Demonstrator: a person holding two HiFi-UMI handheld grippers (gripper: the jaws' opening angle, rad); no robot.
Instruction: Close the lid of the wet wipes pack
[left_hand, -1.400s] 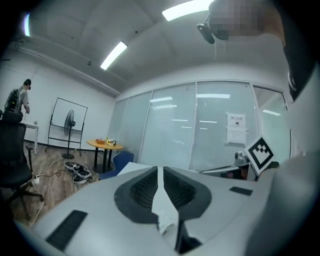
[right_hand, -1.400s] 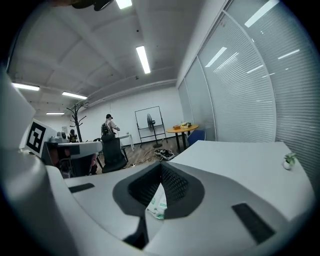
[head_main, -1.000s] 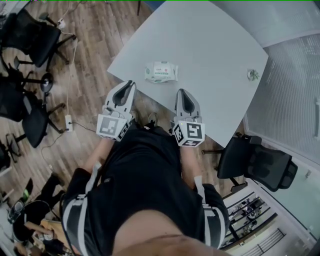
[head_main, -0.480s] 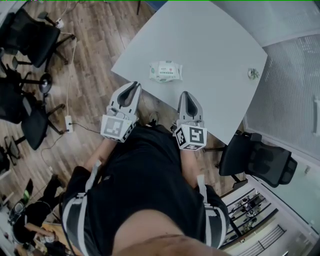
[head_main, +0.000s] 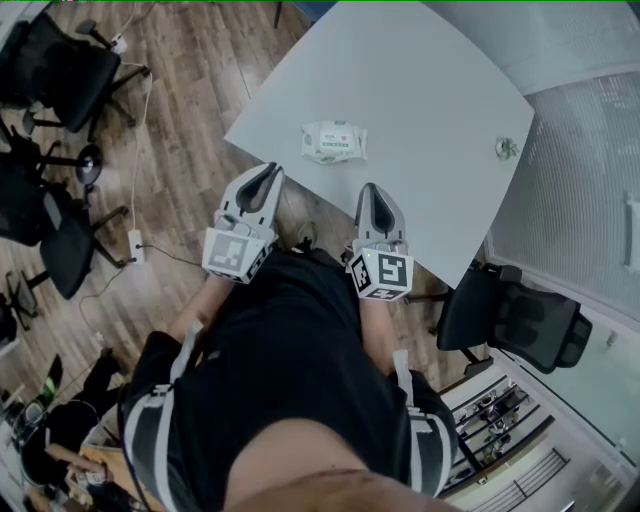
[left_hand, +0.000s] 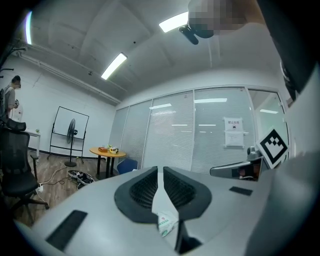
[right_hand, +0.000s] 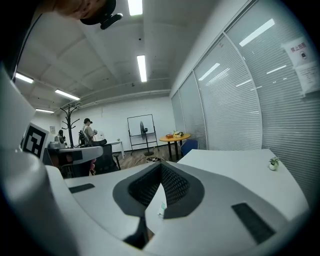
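White pack of wet wipes (head_main: 334, 141) lies near the table (head_main: 430, 90) edge closest to me, at 2 o'clock from the left gripper (head_main: 264, 172) and 11 o'clock from the right gripper (head_main: 368, 190), apart from both. Both grippers are clenched and empty. I cannot tell how the lid sits. My recommended method is to steady the pack with one closed tip and press the lid flat with the other. Head view shows the whole pack. Each gripper view gives only a sliver between its jaws, though the right one adds a small object (right_hand: 273, 163) at 3 o'clock.
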